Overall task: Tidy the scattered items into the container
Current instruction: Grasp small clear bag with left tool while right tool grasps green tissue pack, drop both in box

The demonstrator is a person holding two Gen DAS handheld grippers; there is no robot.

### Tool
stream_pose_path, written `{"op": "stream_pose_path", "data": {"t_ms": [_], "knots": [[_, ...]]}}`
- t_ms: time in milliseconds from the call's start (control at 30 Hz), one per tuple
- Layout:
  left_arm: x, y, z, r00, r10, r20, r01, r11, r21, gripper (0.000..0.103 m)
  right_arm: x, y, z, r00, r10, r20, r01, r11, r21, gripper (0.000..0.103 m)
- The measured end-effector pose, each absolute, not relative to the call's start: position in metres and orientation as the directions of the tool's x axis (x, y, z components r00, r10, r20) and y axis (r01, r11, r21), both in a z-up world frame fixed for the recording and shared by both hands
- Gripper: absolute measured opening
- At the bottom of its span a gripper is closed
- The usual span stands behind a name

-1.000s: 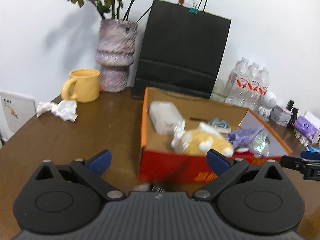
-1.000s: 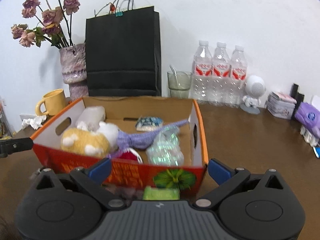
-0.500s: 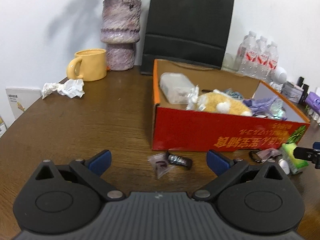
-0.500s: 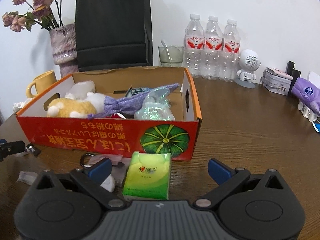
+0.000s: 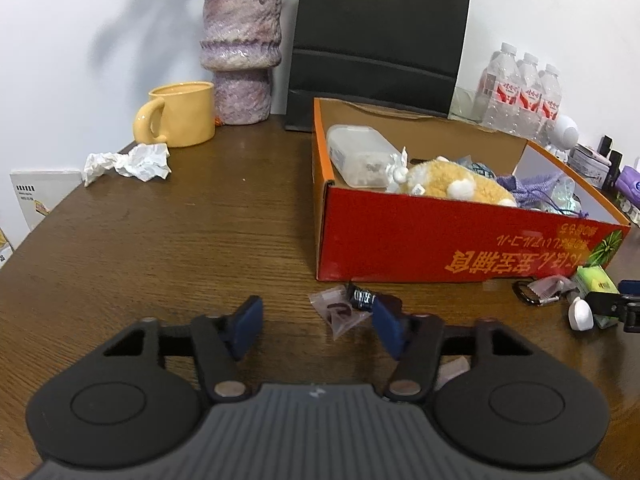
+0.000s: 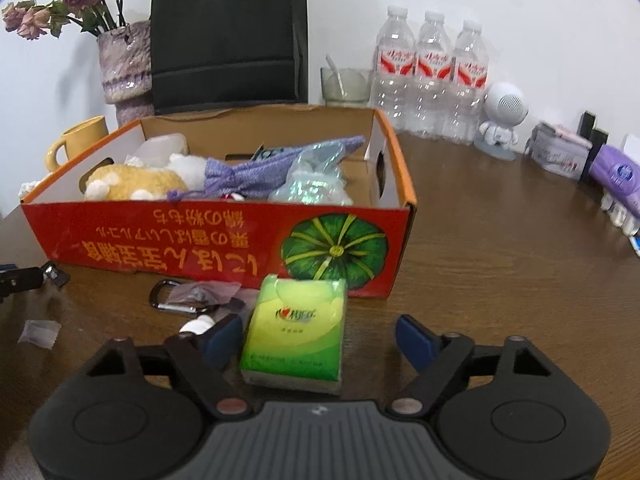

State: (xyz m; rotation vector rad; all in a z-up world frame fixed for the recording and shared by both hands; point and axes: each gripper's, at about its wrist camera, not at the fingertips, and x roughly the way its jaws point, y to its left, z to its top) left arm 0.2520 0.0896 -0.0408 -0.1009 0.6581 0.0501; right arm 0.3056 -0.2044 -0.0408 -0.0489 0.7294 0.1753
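We hold both tongs low over the table (image 5: 160,220), jaws wide and empty. Right tongs (image 6: 320,334) straddle the green tissue pack (image 6: 296,336), lined up to pinch it. Left tongs (image 5: 316,320) point at the coffee sachet (image 5: 362,298) and clear packet (image 5: 338,314). All lie just before the red cardboard box (image 6: 224,248), already part-filled.

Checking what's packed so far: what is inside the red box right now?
Inside the red box: a clear plastic container, a yellow plush toy, a purple drawstring pouch and a shiny plastic bag. Whatever lies beneath them on the box floor is covered.
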Motion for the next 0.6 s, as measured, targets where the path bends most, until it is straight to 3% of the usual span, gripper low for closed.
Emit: {"op": "stream_pose_path", "data": {"t_ms": [167,267,600], "knots": [[0.250,0.088,-0.042,0.796,0.017,-0.604,-0.033,0.999,-0.016,0.024,0.305,-0.205,-0.042,0.730,0.159,-0.665,-0.197,0.980,0.018,0.071],[0.249,0.092,-0.043,0.800,0.000,-0.600,-0.020,0.999,-0.026,0.022,0.302,-0.208,-0.040,0.733,0.186,-0.654,-0.220,0.975,0.030,0.045],[0.242,0.096,-0.038,0.822,-0.003,-0.569,-0.025,0.999,-0.041,0.022,0.296,-0.211,-0.036,0.754,0.200,-0.625,-0.223,0.974,0.043,0.044]]}}
